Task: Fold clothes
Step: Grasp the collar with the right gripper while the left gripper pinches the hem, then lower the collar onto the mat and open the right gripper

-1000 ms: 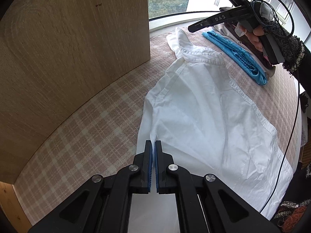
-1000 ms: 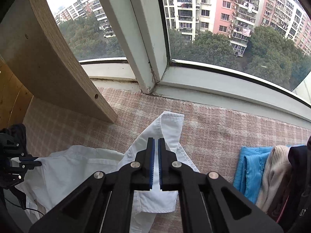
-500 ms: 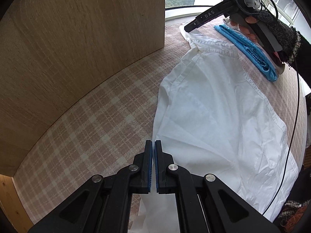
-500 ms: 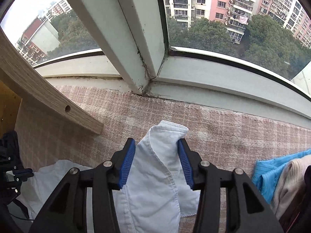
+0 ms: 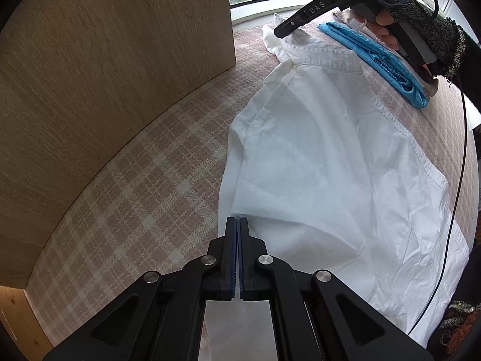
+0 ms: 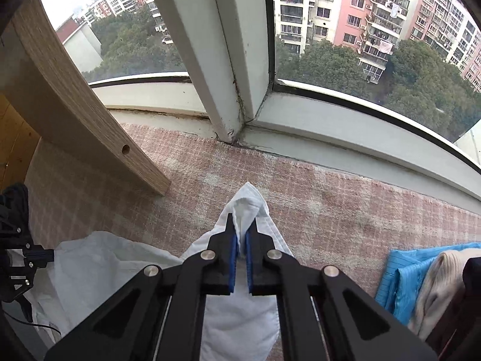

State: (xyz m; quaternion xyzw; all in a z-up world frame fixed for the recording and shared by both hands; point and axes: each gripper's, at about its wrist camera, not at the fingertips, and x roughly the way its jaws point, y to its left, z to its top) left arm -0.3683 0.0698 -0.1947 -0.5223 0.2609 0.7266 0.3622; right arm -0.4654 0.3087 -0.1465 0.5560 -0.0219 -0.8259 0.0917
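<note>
A white shirt (image 5: 324,162) lies spread on a pink plaid cloth (image 5: 144,180), collar toward the window. My left gripper (image 5: 236,225) is shut at the shirt's near left edge; I cannot tell whether cloth is pinched between its pads. My right gripper (image 6: 240,231) is shut on the shirt's collar (image 6: 249,201) at the far end. It also shows in the left wrist view (image 5: 282,31), at the collar.
A wooden panel (image 5: 105,60) stands at the left. A blue garment (image 5: 378,57) and a cream garment (image 6: 442,282) lie piled at the right. The window sill (image 6: 330,138) bounds the far side. A black cable (image 5: 457,180) hangs along the shirt's right edge.
My right gripper opened around the collar and has now shut on it. My left gripper stayed shut and shifted a little along the shirt's left edge.
</note>
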